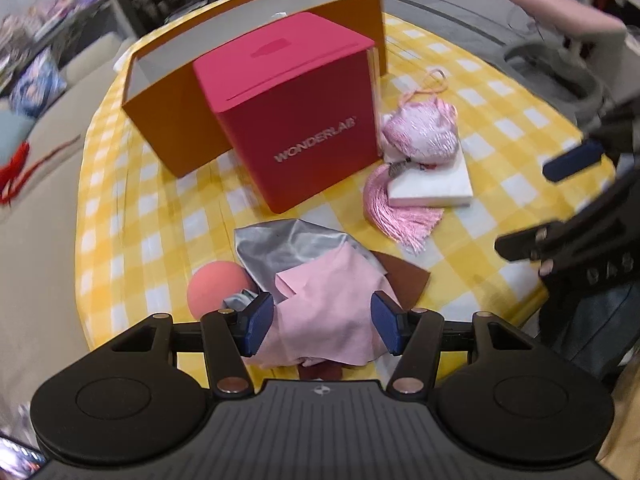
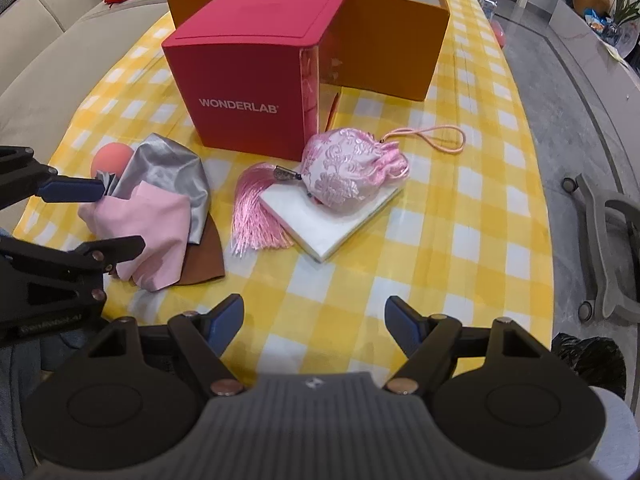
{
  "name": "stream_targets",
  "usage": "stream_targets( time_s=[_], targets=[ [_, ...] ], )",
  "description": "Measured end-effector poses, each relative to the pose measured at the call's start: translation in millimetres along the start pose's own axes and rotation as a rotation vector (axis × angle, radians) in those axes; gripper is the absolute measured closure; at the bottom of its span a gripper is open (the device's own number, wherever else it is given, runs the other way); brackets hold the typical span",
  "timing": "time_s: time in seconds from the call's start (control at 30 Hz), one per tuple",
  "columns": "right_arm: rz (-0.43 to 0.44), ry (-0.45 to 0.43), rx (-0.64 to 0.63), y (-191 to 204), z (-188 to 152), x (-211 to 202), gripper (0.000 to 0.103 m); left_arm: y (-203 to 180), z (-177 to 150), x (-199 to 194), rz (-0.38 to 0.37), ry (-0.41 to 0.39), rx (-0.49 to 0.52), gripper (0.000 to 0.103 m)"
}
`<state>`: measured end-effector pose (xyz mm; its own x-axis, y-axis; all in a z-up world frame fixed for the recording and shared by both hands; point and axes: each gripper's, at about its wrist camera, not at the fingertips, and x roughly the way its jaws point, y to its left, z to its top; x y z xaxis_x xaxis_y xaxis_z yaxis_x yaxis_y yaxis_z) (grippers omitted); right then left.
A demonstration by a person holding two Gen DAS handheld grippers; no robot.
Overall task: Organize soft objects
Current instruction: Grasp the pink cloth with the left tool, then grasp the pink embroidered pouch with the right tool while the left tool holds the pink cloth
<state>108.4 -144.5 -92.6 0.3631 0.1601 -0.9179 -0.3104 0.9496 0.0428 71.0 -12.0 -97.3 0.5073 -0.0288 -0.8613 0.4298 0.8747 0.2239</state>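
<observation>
A: How do the left tongs (image 1: pixel 322 322) stand?

B: Their jaws are apart and straddle the pink cloth (image 1: pixel 332 312). The cloth lies between the pads, but the pads do not look to be pressing it, so it seems not yet gripped.

A: And the right tongs (image 2: pixel 314 326)?

B: Also spread wide, with only the checked tablecloth (image 2: pixel 440 264) between the jaws. Nothing is held there.

A: Which is nearer the cloth pile?

B: The left, clearly. The pile lies directly under and ahead of it; from the right tongs it lies off to the left and a little ahead.

A: What is in the pile?

B: The pink cloth on top, a grey satin cloth (image 1: pixel 288 244) just beyond it, and a brown piece (image 1: pixel 404 280) underneath to the right. An orange ball (image 1: pixel 216 288) touches the grey cloth just left of the left tongs.

A: Farther out?

B: A pink tasselled pouch (image 2: pixel 348 168) rests on a white pad (image 2: pixel 340 228), ahead of the right tongs. Beyond are the red box (image 2: pixel 244 96) and an open orange box (image 2: pixel 384 52) behind it.

A: The likely move?

B: Probably closing the left jaws on the pink cloth, whose folded length runs roughly along the tongs' pointing line.
</observation>
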Motion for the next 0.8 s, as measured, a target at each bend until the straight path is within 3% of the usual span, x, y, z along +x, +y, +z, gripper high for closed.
stream_targets(
  time_s=[0.13,0.27,0.3,0.33,0.47,0.8],
  targets=[
    [0.003,0.016,0.011,-1,1,6,0.027,-15,-1,1,0.014,-0.029,0.092,0.036],
    [0.012,0.026,0.018,-3,2,11,0.027,-21,2,13,0.021,0.005,0.119,0.036],
    [0.014,0.028,0.016,-4,2,11,0.027,-21,3,15,0.015,0.014,0.115,0.043],
    [0.016,0.029,0.016,-4,2,12,0.027,-20,3,18,0.009,0.023,0.108,0.061],
    [0.026,0.035,0.021,-6,3,14,0.027,-13,4,18,-0.015,0.019,0.071,0.094],
    [0.023,-0.004,0.025,-17,21,9,0.027,11,15,-2,-0.057,-0.032,-0.071,0.099]
  ],
)
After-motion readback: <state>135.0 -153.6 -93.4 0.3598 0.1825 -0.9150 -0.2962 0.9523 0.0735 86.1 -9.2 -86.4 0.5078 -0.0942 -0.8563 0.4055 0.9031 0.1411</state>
